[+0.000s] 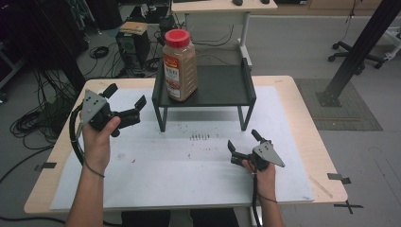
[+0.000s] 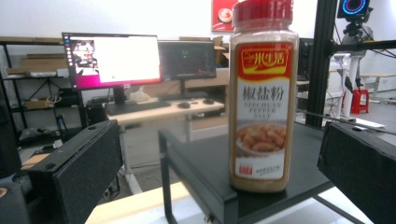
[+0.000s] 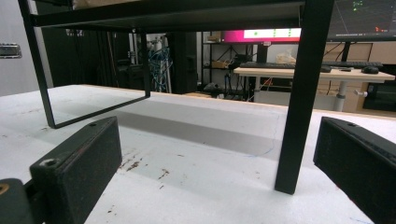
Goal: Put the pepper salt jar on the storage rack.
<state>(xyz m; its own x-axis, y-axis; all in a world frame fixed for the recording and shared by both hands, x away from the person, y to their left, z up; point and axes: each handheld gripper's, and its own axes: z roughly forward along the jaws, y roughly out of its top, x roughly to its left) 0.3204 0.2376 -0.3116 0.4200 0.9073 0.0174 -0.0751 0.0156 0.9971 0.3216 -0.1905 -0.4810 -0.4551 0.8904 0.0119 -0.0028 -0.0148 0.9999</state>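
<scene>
Two forearms come in at six o'clock of the high view, one hand on each of my tools. My right gripper (image 1: pixel 244 142) sits low at about five o'clock on the desk (image 1: pixel 302 97), its two blocky black jaws spread wide with nothing between them; a grey three-cornered plate caps its body. My left gripper (image 1: pixel 125 97) is held higher at nine o'clock, jaws also parted and empty, aimed toward the shelf. In each gripper view the jaw faces look matte and slightly pitted, with a small screw hole near the tip.

One white sheet (image 1: pixel 189 170) covers most of the pale wood desk top; its surface is chalky and scuffed, with a cluster of dark specks and short marks near the middle. One black metal shelf (image 1: pixel 222 85) stands at twelve o'clock on the sheet, a flat dark deck with low raised side edges on thin square legs. From the right gripper view, one square leg (image 3: pixel 299 116) rises close ahead and the underside of the deck runs across the top.

One spice bottle (image 1: pixel 179 66) stands upright on the left part of the shelf deck. It is clear plastic, squarish with rounded shoulders, full of tan powder, with one ribbed red cap (image 2: pixel 262 11) and a red, yellow and white label. In the left gripper view it stands between my open jaws but farther off, untouched.
</scene>
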